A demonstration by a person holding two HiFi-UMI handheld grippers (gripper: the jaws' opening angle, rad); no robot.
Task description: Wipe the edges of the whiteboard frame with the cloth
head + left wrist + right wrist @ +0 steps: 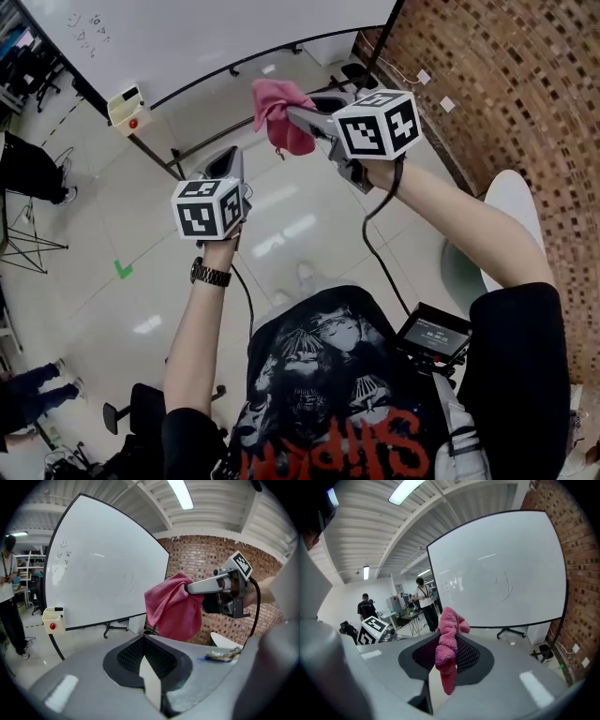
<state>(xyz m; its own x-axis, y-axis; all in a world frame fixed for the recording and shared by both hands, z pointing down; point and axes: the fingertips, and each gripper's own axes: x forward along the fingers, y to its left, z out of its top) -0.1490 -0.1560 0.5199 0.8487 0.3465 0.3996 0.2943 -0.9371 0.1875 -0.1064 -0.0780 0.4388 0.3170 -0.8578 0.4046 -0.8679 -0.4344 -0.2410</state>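
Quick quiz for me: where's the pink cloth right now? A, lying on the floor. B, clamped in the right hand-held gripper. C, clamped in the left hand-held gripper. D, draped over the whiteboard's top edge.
B: the right gripper view shows the pink cloth pinched between the jaws of the right hand-held gripper, while the left hand-held gripper is shut on nothing.

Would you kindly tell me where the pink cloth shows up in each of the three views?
Head view: pink cloth at top centre.
Left gripper view: just right of centre, beyond the shut jaws.
Right gripper view: lower centre, pinched between the jaws.
Shared landmark: the whiteboard.
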